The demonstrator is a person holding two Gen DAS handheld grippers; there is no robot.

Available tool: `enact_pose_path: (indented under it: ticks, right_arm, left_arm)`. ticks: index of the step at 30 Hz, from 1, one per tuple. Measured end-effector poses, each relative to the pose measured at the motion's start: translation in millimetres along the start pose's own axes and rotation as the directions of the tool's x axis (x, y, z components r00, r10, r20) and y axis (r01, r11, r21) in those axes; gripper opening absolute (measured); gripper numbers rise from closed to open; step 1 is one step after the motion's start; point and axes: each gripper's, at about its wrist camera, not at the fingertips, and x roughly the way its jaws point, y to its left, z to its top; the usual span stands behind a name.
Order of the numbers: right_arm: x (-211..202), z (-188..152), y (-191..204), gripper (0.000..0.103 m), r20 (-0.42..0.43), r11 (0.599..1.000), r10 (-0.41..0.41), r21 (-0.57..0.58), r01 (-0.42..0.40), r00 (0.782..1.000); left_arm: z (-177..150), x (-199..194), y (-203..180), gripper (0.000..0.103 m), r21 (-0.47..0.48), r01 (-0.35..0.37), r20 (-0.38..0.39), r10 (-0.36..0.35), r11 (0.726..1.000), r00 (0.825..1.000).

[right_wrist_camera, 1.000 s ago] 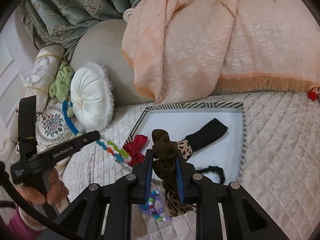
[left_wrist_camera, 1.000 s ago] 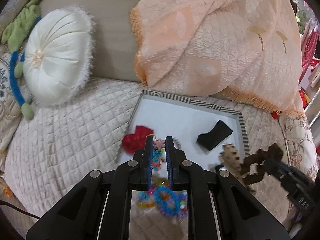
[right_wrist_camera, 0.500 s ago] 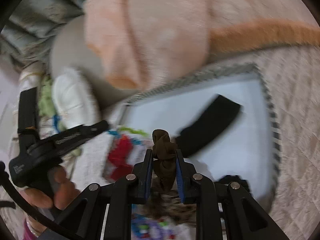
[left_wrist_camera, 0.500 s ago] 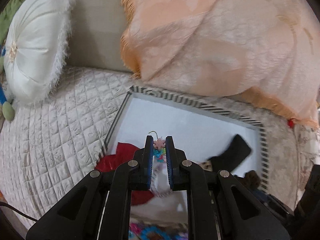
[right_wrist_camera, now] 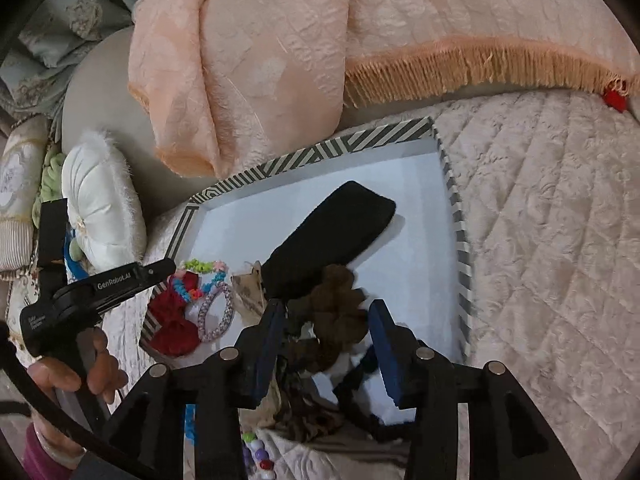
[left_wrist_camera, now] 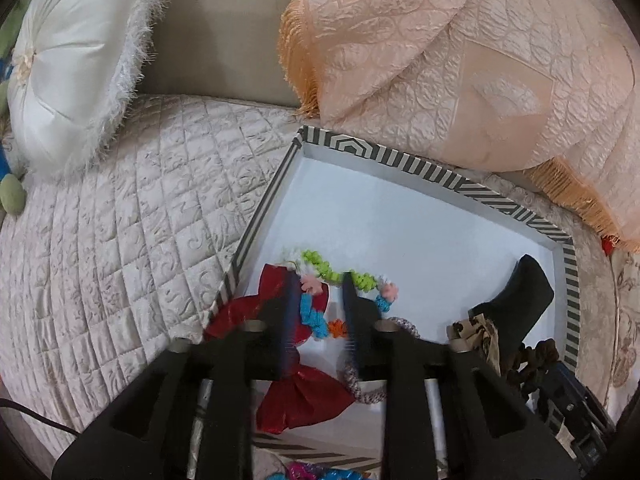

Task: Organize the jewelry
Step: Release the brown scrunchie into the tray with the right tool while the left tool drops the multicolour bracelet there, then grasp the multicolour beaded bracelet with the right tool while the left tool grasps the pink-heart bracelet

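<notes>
The left gripper (left_wrist_camera: 318, 308) and the right gripper (right_wrist_camera: 326, 340) were both clamped on their loads a second ago; now the jaws of both are opening over the striped tray (left_wrist_camera: 436, 174), so this looks like a double release. Largest of what lies in the tray is the black headband (right_wrist_camera: 332, 236), resting across the white floor. Next, the brown scrunchie (right_wrist_camera: 334, 300) sits between the right gripper's parted jaws, the pads no longer pressing on it. The red bow (left_wrist_camera: 308, 396) lies at the tray's near-left corner. Smallest, the colourful braided string (left_wrist_camera: 320, 316) lies draped over the bow, loose between the left jaws. Judging by this, 2 more pieces have reached the tray; beads (right_wrist_camera: 258, 454) outside the near rim remain.
</notes>
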Motion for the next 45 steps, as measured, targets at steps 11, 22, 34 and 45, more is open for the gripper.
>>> enact_pose_path:
  ticks: [11,22,34,45]
  right_arm:
    - [-41.0,-27.2,9.7,0.042,0.018,0.999,-0.001,-0.042,0.002,1.0]
    - [-72.4,-63.9,57.0,0.043,0.009,0.989,0.013,-0.149,-0.011,1.0]
    - [-85.4,-95.8,77.1,0.043,-0.027,0.979,0.019,-0.203,-0.024,0.999]
    - [-50.0,-119.4,85.9,0.043,-0.115,0.957,0.019,-0.287,-0.051,0.993]
  left_arm:
    - [-31.9,-40.4,5.3,0.047,0.024,-0.008,0.025,0.007,1.0,1.0]
    - [-83.3,-100.7,15.7,0.047,0.071,-0.05,0.104,0.042,0.996,0.994]
    - [-124.1,-130.1,47.4,0.047,0.056,-0.04,0.09,0.035,0.998,0.995]
    - [-143.6,-100.7,75.9,0.047,-0.024,-0.004,-0.024,0.003,1.0,1.0]
